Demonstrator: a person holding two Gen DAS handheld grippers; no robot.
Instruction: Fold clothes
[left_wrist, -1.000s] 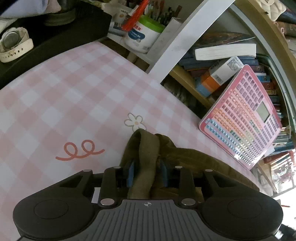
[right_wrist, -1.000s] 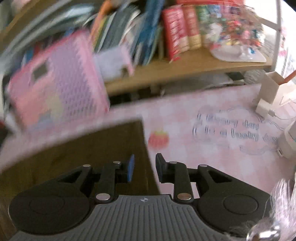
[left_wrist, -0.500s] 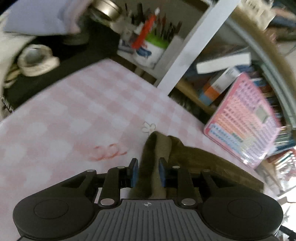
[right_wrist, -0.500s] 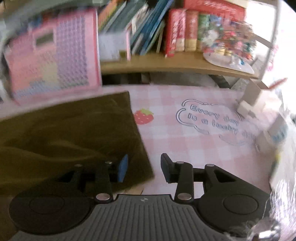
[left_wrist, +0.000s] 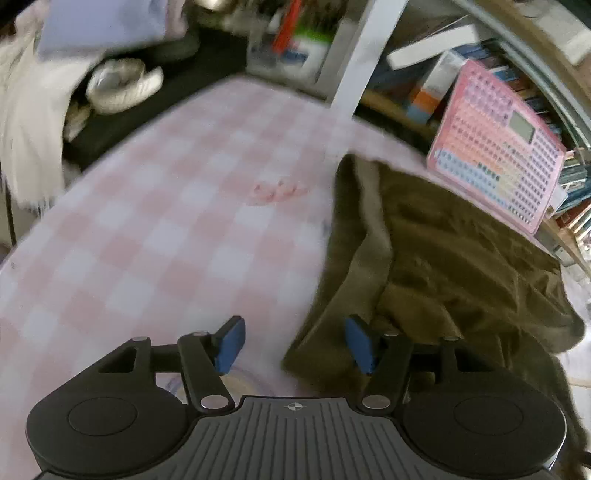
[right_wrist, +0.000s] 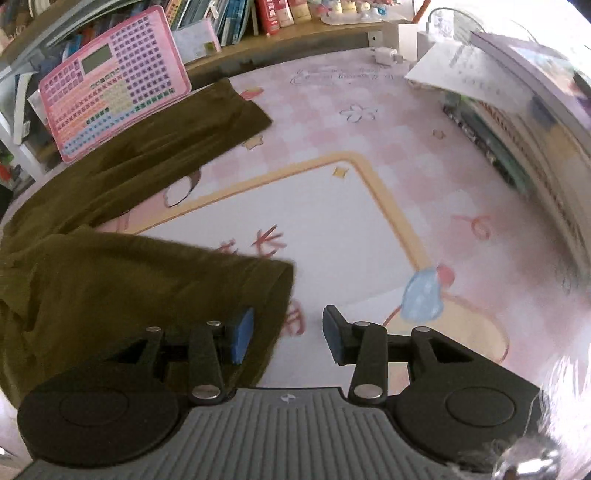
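An olive-brown garment (left_wrist: 461, 258) lies crumpled on the pink checked table mat (left_wrist: 166, 240). My left gripper (left_wrist: 295, 345) hangs over its left edge with the jaws opening. A corner of the cloth reaches in by the right pad, and the pads do not press on it. In the right wrist view the garment (right_wrist: 129, 288) fills the left side, one part stretching back to the shelf. My right gripper (right_wrist: 288, 336) stands open at the cloth's right edge. The hem lies under the left pad (right_wrist: 242, 336), and the printed mat (right_wrist: 314, 221) shows in the gap.
A pink toy keyboard board (left_wrist: 498, 147) (right_wrist: 110, 85) leans on the bookshelf just behind the garment. A white upright post (left_wrist: 354, 62) and a blurred pen cup (left_wrist: 295, 44) stand at the back. Stacked books and papers (right_wrist: 517, 110) line the right side. A white watch (left_wrist: 122, 85) lies far left.
My left gripper let go of the garment fold and opened, shifting left off the cloth. My right gripper drew back from the shelf toward the near side, its jaws wider.
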